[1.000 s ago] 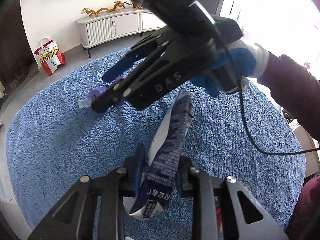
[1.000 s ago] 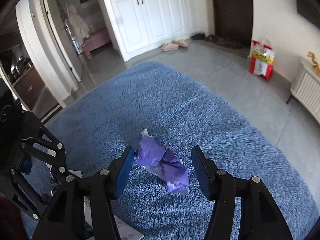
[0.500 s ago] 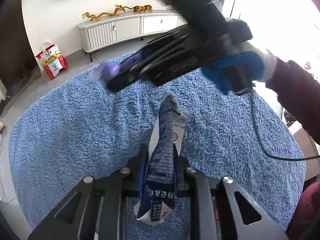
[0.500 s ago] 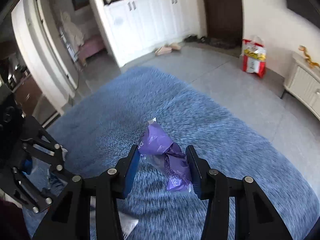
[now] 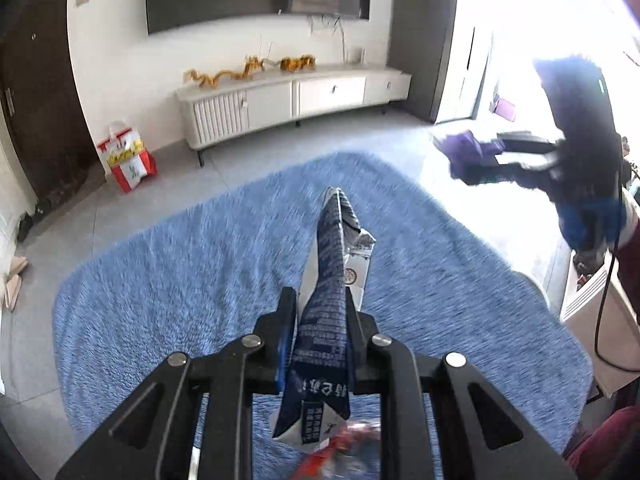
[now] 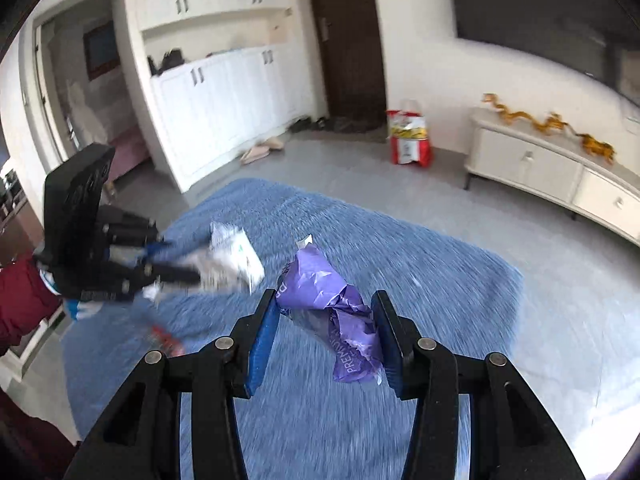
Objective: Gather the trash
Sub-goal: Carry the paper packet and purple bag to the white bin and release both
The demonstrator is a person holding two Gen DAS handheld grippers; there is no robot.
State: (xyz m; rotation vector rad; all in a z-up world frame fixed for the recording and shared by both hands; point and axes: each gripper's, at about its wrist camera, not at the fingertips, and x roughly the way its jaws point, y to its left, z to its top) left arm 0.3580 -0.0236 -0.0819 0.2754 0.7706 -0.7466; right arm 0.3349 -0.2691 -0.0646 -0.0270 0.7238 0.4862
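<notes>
Rug [image 5: 168,280] beneath 2 held wrappers [image 5: 326,308]

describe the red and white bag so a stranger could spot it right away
Find the long white cabinet under the wall TV. The paper bag stands on the grey floor beside the cabinet, next to the dark door. It is the only red-and-white thing there, with handles and yellow print.

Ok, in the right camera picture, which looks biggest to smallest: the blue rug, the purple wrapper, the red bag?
1. Blue rug
2. Purple wrapper, though it's very near the camera
3. Red bag, far away, so it looks small
</notes>
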